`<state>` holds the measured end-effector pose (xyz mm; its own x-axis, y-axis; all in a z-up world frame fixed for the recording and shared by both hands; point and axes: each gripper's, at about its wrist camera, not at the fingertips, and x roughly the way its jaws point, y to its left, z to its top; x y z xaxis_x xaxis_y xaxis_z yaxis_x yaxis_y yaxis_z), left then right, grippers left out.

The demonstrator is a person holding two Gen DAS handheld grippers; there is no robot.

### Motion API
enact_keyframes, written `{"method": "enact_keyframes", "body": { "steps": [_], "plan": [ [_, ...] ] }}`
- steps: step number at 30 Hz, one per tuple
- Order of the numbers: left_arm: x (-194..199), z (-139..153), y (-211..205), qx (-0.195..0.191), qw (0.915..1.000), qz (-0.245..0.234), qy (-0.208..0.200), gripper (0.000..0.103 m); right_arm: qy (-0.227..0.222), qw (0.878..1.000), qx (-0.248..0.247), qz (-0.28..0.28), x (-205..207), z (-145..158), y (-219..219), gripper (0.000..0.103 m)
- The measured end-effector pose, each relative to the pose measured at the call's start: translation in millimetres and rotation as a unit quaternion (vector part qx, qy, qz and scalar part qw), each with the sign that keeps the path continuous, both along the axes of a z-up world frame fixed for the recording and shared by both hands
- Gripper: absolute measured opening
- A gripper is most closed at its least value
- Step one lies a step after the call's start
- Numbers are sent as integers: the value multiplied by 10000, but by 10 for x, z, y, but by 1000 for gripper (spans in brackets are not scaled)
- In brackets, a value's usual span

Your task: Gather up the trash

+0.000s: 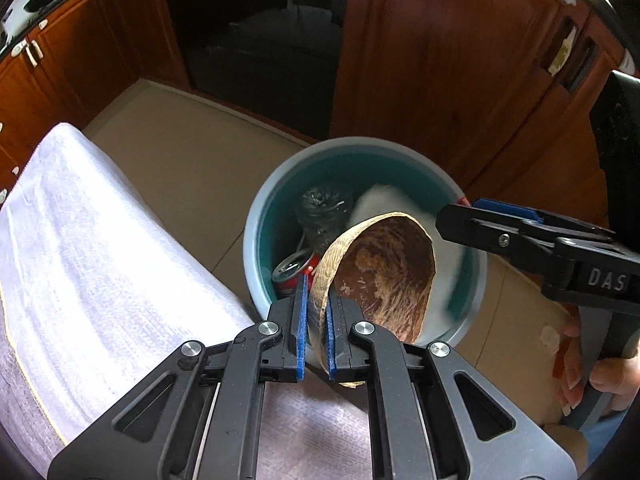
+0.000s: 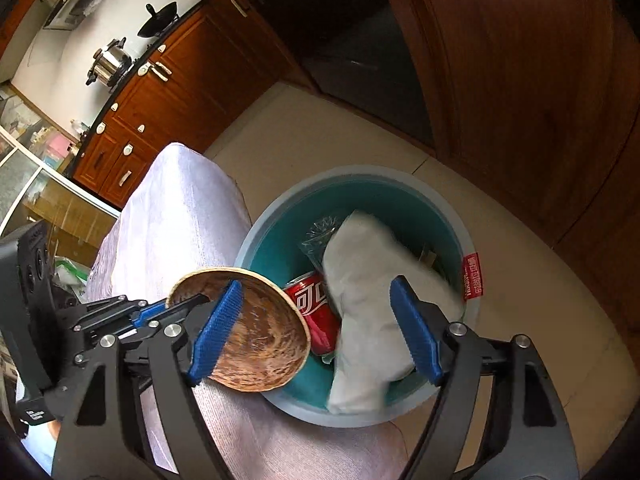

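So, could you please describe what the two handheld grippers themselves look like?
Both are black plastic linkage frames with cut-out openings and round silver pivot bolts. Each finger carries a flat blue ribbed pad. The left gripper shows its pads edge-on; the right gripper shows their broad faces. In the left view, the right gripper's body bears raised white letters "DAS". No cables are visible.

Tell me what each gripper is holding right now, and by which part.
The left gripper pinches the coconut shell half by its rim wall, over the bin. The right gripper is open, holding nothing.
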<state>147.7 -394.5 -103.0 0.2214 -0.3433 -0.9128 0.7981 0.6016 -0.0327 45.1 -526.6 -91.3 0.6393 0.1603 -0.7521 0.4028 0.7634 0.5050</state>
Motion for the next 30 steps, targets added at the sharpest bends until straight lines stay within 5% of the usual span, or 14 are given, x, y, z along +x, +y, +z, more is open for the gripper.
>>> {"method": "enact_keyframes", "body": {
  "steps": [12, 17, 30],
  "plan": [
    [39, -197, -174, 123, 9994, -116, 292, 12, 260, 9995, 76, -173, -117, -61, -28, 78],
    [24, -111, -142, 76, 9999, -70, 70, 55, 302, 9994, 59, -187, -155, -40, -3, 78],
    [-142, 363, 293, -305, 9988, 252, -306, 92, 212, 9997, -68, -31, -320, 285, 240, 94]
  ]
}}
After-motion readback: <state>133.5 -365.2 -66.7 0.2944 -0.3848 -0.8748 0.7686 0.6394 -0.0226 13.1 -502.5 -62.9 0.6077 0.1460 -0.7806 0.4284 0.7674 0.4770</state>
